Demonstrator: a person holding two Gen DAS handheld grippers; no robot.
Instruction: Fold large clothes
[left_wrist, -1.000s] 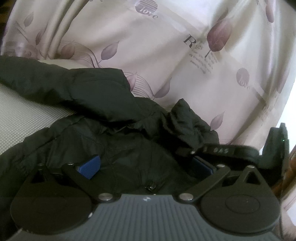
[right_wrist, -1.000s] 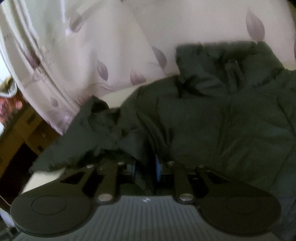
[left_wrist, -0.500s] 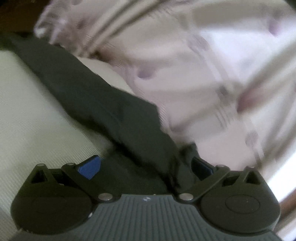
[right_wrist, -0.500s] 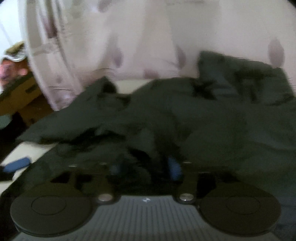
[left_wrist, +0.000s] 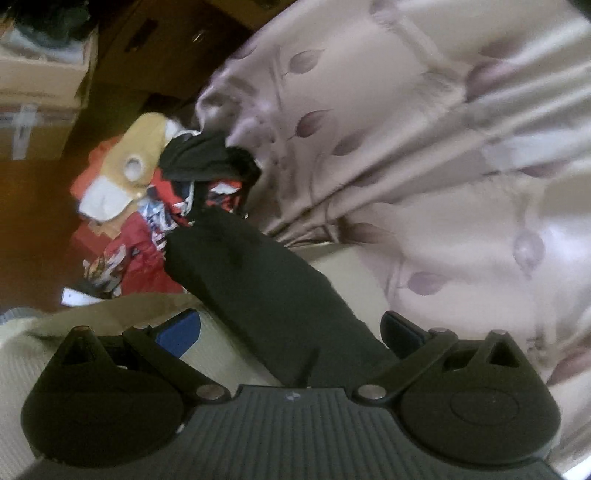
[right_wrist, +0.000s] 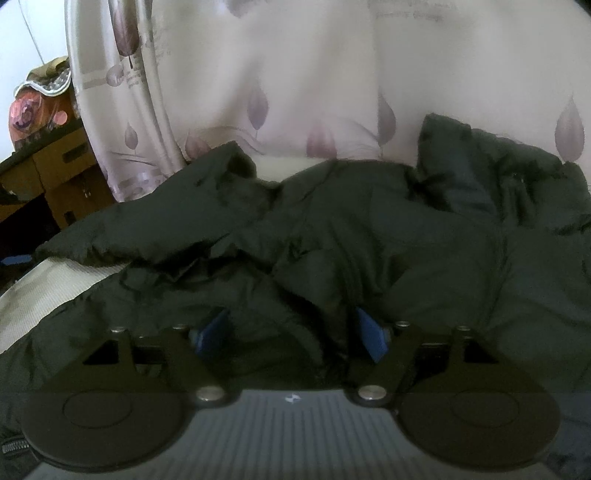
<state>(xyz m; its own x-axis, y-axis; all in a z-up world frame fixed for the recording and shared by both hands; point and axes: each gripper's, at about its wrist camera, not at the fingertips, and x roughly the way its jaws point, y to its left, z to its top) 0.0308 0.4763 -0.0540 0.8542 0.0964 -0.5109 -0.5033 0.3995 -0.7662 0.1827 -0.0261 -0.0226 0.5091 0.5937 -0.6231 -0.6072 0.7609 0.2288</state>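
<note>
A large black padded jacket (right_wrist: 406, 240) lies spread on the cream bed (right_wrist: 33, 299), collar (right_wrist: 480, 158) at the far right and one sleeve (right_wrist: 147, 229) stretched out to the left. My right gripper (right_wrist: 291, 332) sits low over the jacket's front, its jaws opening, with a loose fold of fabric between the blue pads (right_wrist: 371, 332). In the left wrist view the black sleeve (left_wrist: 251, 280) runs up and left over the bed's edge. My left gripper (left_wrist: 291, 330) stands wide open astride it, and its pads (left_wrist: 181, 328) do not press the cloth.
A pale leaf-print curtain (right_wrist: 295, 74) hangs right behind the bed. Beyond the bed's left edge, a heap of red and mixed clothes (left_wrist: 140, 221) lies on the brown floor, with cardboard boxes (left_wrist: 37, 92) behind. A wooden cabinet (right_wrist: 62, 177) stands at the left.
My left gripper has swept left from the jacket's body out along the sleeve towards the bed's edge, rolling as it went and staying open. My right gripper has let go of the fold it pinched.
</note>
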